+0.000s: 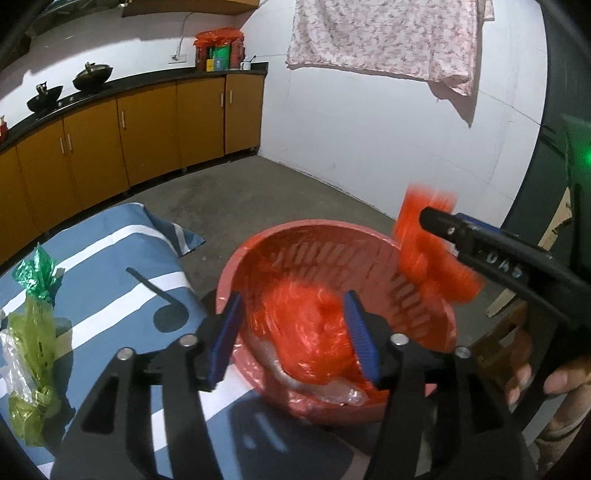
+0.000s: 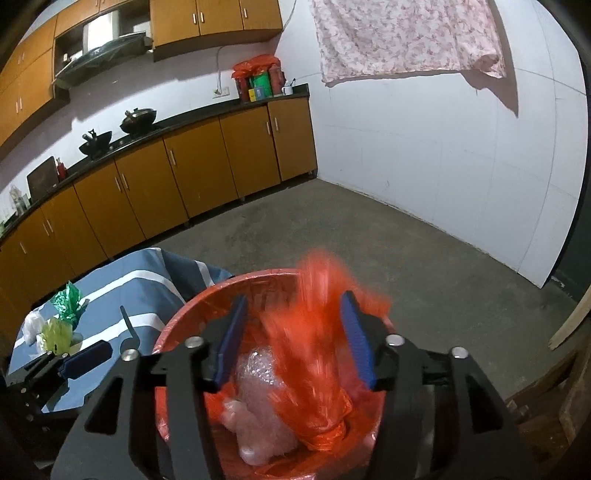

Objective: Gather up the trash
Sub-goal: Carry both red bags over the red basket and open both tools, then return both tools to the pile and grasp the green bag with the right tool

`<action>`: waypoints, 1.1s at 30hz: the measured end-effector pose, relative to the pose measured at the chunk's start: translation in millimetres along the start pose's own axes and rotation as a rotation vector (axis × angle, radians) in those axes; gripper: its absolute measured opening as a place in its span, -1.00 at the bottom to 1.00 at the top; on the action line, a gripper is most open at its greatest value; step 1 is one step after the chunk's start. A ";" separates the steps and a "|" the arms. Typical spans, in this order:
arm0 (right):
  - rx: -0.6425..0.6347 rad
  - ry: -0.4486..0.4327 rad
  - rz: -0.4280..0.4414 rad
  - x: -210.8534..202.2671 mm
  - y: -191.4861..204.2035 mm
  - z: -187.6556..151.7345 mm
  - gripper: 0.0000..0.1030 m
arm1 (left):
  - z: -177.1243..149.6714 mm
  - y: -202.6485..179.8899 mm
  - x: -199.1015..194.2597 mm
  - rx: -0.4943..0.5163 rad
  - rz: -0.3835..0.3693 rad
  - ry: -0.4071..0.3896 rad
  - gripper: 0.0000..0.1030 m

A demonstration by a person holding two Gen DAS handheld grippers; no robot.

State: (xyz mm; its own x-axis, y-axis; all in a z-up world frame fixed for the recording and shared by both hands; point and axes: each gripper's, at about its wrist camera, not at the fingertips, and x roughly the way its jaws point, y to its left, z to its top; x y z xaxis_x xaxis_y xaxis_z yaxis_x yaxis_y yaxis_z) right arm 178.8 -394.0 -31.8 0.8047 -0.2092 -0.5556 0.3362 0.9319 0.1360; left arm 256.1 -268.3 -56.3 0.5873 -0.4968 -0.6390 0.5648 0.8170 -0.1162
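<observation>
Letters "DAS" on right hand-held gripper above red basket.

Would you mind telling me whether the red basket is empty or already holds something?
Not empty: the red basket holds a crumpled orange plastic bag and clear bubble wrap.

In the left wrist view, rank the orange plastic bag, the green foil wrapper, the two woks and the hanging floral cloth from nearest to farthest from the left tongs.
1. Orange plastic bag: between the left tongs, in the basket.
2. Green foil wrapper: left, on the striped cloth.
3. Woks: far left, on the counter.
4. Floral cloth: upper right, on the wall; too close to call against the woks.
</observation>
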 end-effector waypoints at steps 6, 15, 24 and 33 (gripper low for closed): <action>-0.004 -0.005 -0.019 -6.6 3.6 -10.6 0.54 | -10.6 20.2 -11.9 -0.050 0.049 0.007 0.30; -0.029 0.016 -0.010 -16.3 19.5 -31.3 0.62 | -37.0 53.9 -71.5 -0.083 0.188 -0.052 0.40; -0.076 0.066 0.066 -20.3 61.5 -49.8 0.56 | -69.0 130.2 -135.3 -0.223 0.382 -0.092 0.41; -0.206 0.100 0.204 -20.2 150.4 -59.2 0.39 | -114.9 210.7 -182.2 -0.343 0.600 -0.073 0.41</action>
State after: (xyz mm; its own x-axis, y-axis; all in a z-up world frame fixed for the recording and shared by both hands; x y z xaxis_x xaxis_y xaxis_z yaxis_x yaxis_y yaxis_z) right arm 184.2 -232.0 -48.7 0.7901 0.0090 -0.6129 0.0581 0.9943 0.0895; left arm 201.4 27.9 -51.7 0.7849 0.0614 -0.6166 -0.0781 0.9969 -0.0002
